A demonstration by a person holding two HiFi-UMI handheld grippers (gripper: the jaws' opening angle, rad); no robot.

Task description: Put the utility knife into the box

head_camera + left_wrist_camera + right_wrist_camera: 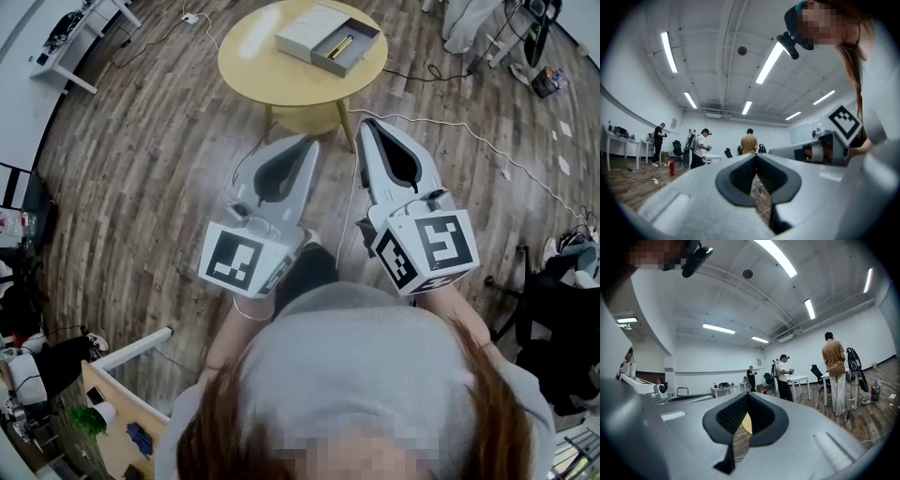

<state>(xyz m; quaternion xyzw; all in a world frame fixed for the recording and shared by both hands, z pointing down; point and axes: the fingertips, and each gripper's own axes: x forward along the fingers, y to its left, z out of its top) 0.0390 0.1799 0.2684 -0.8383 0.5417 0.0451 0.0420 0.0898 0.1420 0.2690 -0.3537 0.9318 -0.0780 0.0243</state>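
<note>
Left gripper [307,141], right gripper [368,123] pressed together, empty. Utility knife [339,46] in box [360,50] ahead (well apart); bump could spill it.

The head view looks steeply down from above the person [356,356]: left gripper [307,141] and right gripper [367,123] near at mid-frame, round table [253,56] farther, at top. Each gripper view looks closely along its jaws, tilted toward the ceiling [717,28], catching the other gripper at its edge.

Bright ceiling strips [769,63]; dark, perhaps soft fisheye edges
</note>
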